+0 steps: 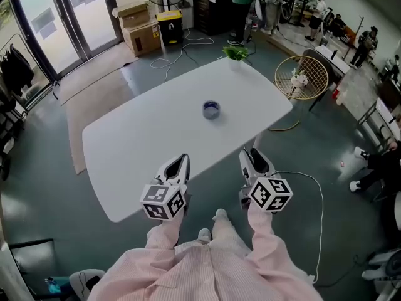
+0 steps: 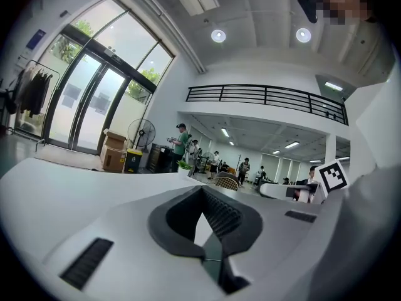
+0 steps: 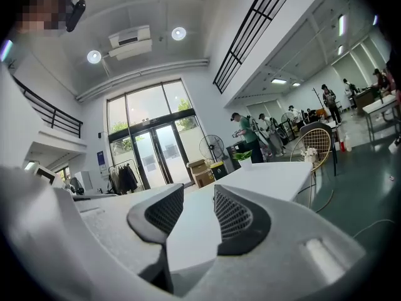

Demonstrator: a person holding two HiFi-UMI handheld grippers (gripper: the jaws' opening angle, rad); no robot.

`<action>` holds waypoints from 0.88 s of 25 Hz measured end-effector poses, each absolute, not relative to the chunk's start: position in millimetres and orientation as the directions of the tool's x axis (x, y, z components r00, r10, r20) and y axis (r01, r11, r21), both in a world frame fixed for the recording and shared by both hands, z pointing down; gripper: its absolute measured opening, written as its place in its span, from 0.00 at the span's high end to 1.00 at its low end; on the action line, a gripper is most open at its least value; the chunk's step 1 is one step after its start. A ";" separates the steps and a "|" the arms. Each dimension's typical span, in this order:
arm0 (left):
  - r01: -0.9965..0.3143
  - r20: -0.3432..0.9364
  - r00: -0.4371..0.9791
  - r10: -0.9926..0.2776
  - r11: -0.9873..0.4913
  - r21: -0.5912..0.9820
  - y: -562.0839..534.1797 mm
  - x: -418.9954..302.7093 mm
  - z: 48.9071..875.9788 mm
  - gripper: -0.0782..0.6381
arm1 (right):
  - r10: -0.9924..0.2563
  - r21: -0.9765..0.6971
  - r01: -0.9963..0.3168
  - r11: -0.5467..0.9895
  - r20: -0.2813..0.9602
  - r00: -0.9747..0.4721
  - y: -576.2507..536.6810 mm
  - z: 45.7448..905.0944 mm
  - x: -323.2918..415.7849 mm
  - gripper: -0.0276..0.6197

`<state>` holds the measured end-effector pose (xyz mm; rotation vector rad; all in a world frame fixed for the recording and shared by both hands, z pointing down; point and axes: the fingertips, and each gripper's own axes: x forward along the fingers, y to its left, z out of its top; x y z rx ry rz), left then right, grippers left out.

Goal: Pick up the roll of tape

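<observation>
A small blue roll of tape lies flat near the middle of the white table. Both grippers hover side by side at the table's near edge, well short of the roll. My left gripper points toward the table, and in the left gripper view its jaws stand a little apart with only white tabletop in the gap. My right gripper is open, and bare table shows between its ribbed pads. Neither gripper view shows the tape.
A small potted plant stands at the table's far end. A round wire chair is off the right corner, and a white cable trails on the floor. Cardboard boxes and a yellow-lidded bin stand beyond, with people at the back.
</observation>
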<state>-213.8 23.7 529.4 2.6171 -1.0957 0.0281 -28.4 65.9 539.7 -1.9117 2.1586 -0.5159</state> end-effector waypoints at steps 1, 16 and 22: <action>-0.700 0.139 0.708 -0.692 -0.660 0.274 4.2 -202.2 515.1 0.89 | -0.987 -0.399 -0.912 0.097 0.079 -0.140 45.4 524.8 -16.9 0.74; -0.774 0.217 0.618 -0.756 -0.535 0.339 -379.2 33.6 373.9 0.89 | -0.936 -0.469 -0.867 0.171 0.199 -0.292 -366.6 385.8 222.0 0.74; -0.797 0.256 0.583 -0.771 -0.482 0.364 -443.2 65.6 413.9 0.89 | -0.899 -0.499 -0.845 0.193 0.255 -0.356 -443.6 430.8 247.7 0.74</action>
